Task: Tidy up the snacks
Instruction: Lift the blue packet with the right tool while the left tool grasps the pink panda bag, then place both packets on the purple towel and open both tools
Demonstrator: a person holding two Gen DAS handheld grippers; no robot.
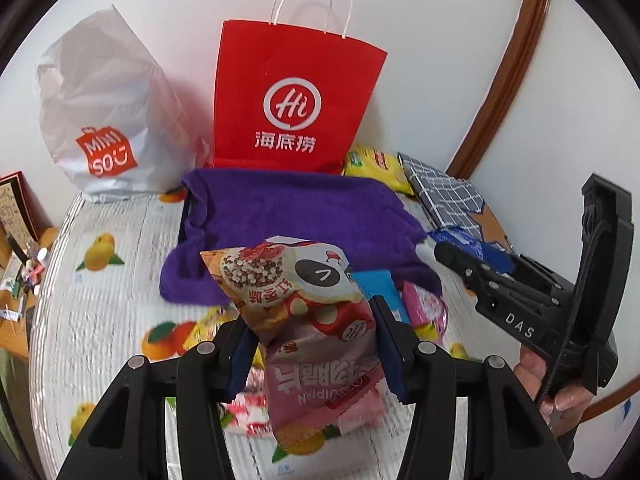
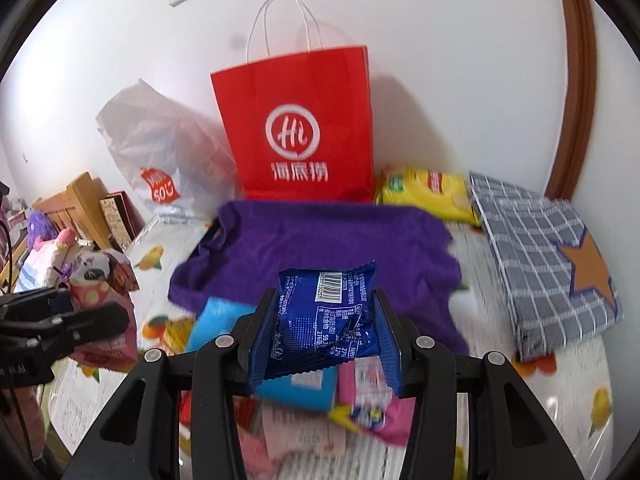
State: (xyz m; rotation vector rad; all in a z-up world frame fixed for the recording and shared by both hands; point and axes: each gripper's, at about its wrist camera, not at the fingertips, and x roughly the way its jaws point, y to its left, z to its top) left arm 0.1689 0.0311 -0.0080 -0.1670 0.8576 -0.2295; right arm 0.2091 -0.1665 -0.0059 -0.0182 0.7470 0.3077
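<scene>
My left gripper point(image 1: 314, 340) is shut on a pink snack bag point(image 1: 316, 320) printed with a panda face, lifted above the bed. My right gripper point(image 2: 326, 324) is shut on a blue snack packet point(image 2: 326, 312) with a barcode, also held in the air. In the left wrist view the right gripper point(image 1: 452, 258) shows at the right with that blue packet point(image 1: 472, 246). In the right wrist view the left gripper point(image 2: 80, 316) shows at the far left with the pink bag point(image 2: 104, 320). Several loose snacks point(image 2: 360, 392) lie on the bed below.
A red paper bag point(image 1: 296, 96) with white handles stands against the wall, beside a white Miniso plastic bag point(image 1: 104, 120). A purple sweater point(image 2: 320, 244) lies spread in front. A yellow chip bag point(image 2: 428, 192) and a grey checked bag point(image 2: 548, 252) lie at the right.
</scene>
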